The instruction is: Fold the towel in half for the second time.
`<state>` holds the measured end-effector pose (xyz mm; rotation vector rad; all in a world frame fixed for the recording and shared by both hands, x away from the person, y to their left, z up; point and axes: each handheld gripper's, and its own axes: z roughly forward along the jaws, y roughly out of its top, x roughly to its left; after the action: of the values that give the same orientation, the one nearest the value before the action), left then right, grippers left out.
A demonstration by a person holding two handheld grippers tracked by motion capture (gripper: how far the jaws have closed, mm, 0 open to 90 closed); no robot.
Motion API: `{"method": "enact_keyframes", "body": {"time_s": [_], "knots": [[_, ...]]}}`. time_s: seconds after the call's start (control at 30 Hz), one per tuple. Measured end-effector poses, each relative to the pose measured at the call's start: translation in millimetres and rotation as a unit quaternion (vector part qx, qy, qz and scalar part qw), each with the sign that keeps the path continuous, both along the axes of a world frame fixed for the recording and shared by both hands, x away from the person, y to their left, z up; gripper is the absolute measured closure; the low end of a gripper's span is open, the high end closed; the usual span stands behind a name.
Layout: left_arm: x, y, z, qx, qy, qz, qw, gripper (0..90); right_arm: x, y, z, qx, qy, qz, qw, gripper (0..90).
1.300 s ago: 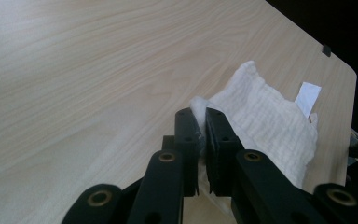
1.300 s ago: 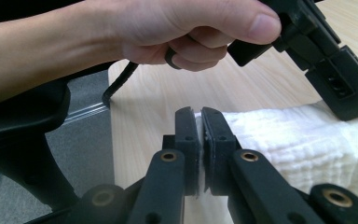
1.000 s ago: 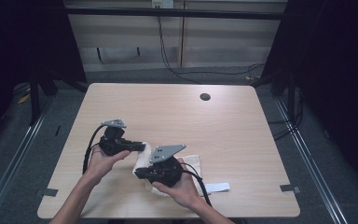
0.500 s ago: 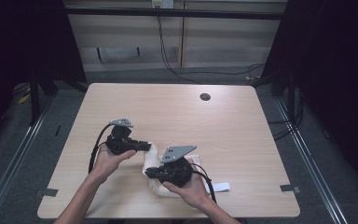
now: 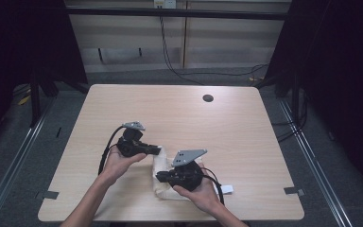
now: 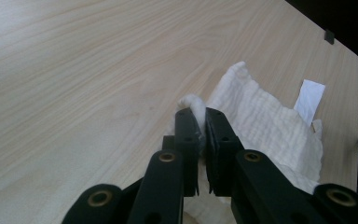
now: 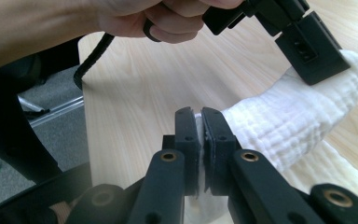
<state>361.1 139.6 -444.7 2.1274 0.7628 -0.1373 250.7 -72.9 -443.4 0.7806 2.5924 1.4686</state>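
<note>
Here, both grippers are clamped on the same white cloth (image 5: pixel 163 177), which lies near the table's front edge (image 5: pixel 170 220), a little right of centre. Nearest the person, the right gripper (image 7: pixel 198 122) has its jaws pressed together on a pinch of the cloth's edge; in the right gripper view the fabric rises from those jaws in a short arch to the left gripper (image 7: pixel 314 56), just beyond it. The left gripper's jaws, seen along their length in the left gripper view, are likewise closed on a bunched corner of cloth (image 6: pixel 192 103), with the rest of the fabric spreading away behind them toward a small white label (image 6: pixel 309 95) at the cloth's far end.

So the relation that matters is this: the two grips sit close together on one edge, the left gripper (image 5: pixel 155 151) at the cloth's far-left corner and the right gripper (image 5: pixel 163 178) at its near side, both hands about equally close. The cloth's long axis runs roughly front to back in the high view — though it is rumpled, so this is a judgement.

Beyond the cloth the table (image 5: pixel 179 118) is bare up to a small dark hole (image 5: pixel 208 98) near its far edge, leaving ample room there and to either side; the front edge is the tight one.
</note>
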Motion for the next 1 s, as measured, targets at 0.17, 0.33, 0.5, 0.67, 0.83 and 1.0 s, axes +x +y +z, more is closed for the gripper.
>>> {"method": "enact_keyframes", "body": {"time_s": [0.17, 0.33, 0.5, 0.67, 0.83, 1.0], "knots": [[0.3, -9.1, -0.6, 0.003, 0.001, -0.007, 1.0000, 84.8, -2.8, -7.5, -1.9, 0.009, 0.002, -0.006, 0.9999, 85.9], [0.3, -17.8, -0.7, 0.008, -0.001, -0.017, 0.9998, 84.8, -5.6, -16.0, -6.9, 0.010, 0.009, -0.013, 0.9998, 85.9], [4.0, -25.3, -1.2, 0.011, 0.002, -0.022, 0.9997, 84.6, -7.0, -23.1, -7.5, 0.011, 0.011, -0.015, 0.9998, 85.8], [7.1, -36.4, -3.3, 0.011, 0.005, -0.030, 0.9995, 84.6, -6.5, -29.7, -11.6, 0.003, 0.017, -0.016, 0.9997, 85.8], [9.1, -46.6, -7.3, 0.009, 0.011, -0.035, 0.9993, 84.6, -4.7, -37.7, -17.0, 0.001, 0.027, -0.021, 0.9994, 85.8], [7.8, -55.4, -10.3, 0.017, 0.011, -0.042, 0.9989, 84.6, -7.1, -41.6, -20.0, -0.009, 0.029, -0.022, 0.9993, 85.8]]}}
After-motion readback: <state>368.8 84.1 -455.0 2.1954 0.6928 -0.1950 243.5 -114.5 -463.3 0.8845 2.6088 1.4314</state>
